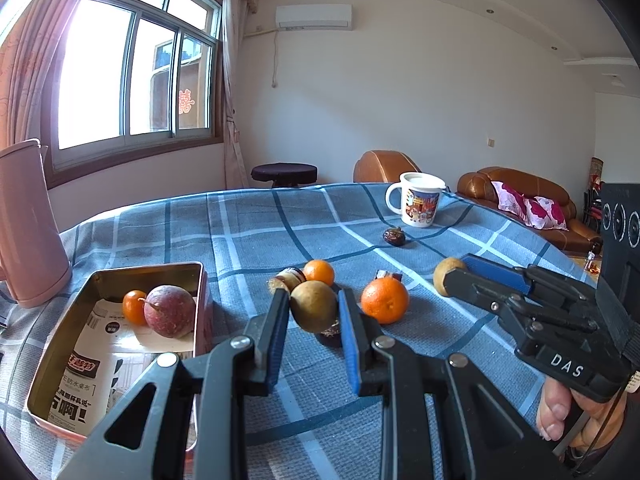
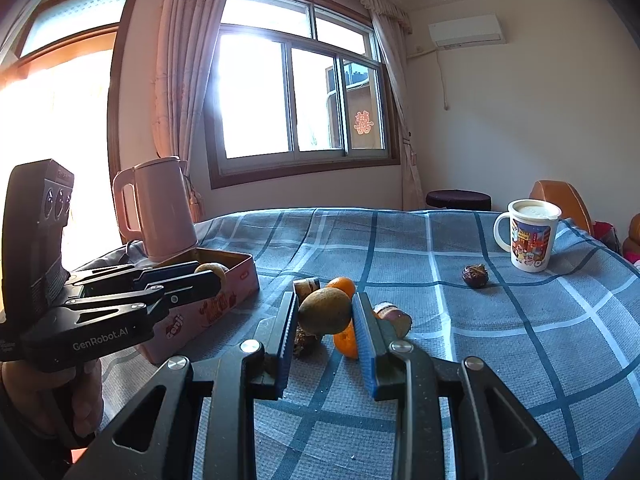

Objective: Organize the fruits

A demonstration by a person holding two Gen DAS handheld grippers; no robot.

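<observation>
We see a woven, matt checked cloth [image 1: 248, 240] under everything. The tin [image 1: 56, 360] is shiny metal, lined with printed paper [image 1: 96, 364]. The mug [image 1: 418, 204] looks glossy, the kettle [image 1: 24, 232] a smooth matt plastic. Both oranges [image 1: 385, 300] have a pitted, slightly shiny peel; the brown fruit [image 1: 314, 306] is dull and smooth. The gripper fingers [image 1: 276, 320] are matt black plastic with ribbed blue pads and bright metal rivets.

Loose fruit [image 1: 384, 300] crowded the desk's [image 1: 248, 224] middle; the far cloth between kettle [image 1: 28, 224] and mug [image 1: 420, 199] lay open.
</observation>
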